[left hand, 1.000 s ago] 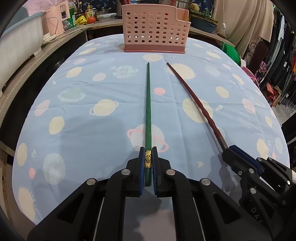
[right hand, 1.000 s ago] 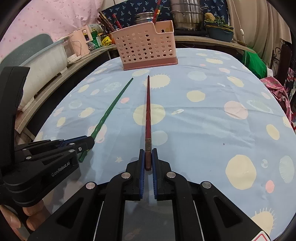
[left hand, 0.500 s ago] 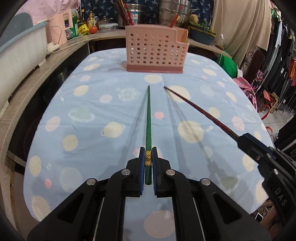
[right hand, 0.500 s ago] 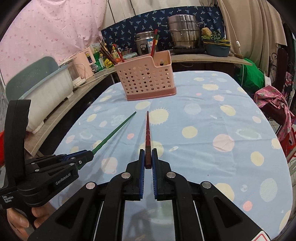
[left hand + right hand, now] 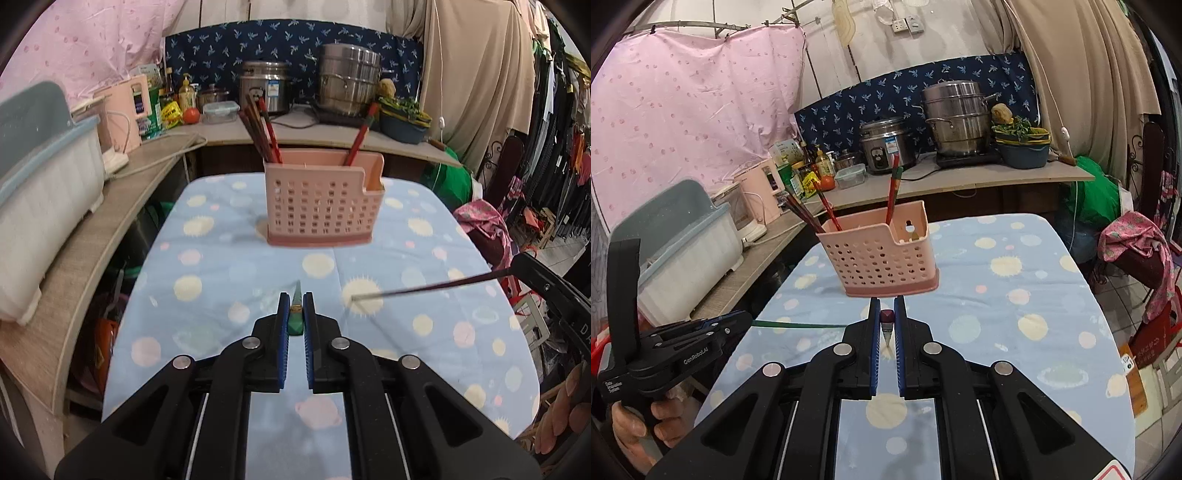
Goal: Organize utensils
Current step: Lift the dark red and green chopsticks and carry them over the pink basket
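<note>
My left gripper [image 5: 295, 314] is shut on a green chopstick [image 5: 296, 318], held in the air and pointing down at the table. My right gripper [image 5: 886, 321] is shut on a dark red chopstick [image 5: 886, 325], also lifted and pointing down. In the left wrist view the red chopstick [image 5: 424, 288] juts in from the right gripper at the right edge. In the right wrist view the green chopstick [image 5: 790, 325] sticks out of the left gripper [image 5: 738, 319]. The pink perforated utensil basket [image 5: 321, 210] stands upright ahead, holding several red chopsticks [image 5: 262, 129]; it also shows in the right wrist view [image 5: 882, 254].
The table has a blue planet-print cloth [image 5: 221, 280]. A wooden counter [image 5: 74, 258] with a white and grey dish box [image 5: 40, 206] runs along the left. Pots [image 5: 953, 118] and bottles stand on the back shelf. Clothes and a pink bundle [image 5: 1134, 251] are at the right.
Both grippers have lifted their chopsticks off the table and tilted up. The chopsticks lay flat a second ago and now hang in the air, seen end-on.
</note>
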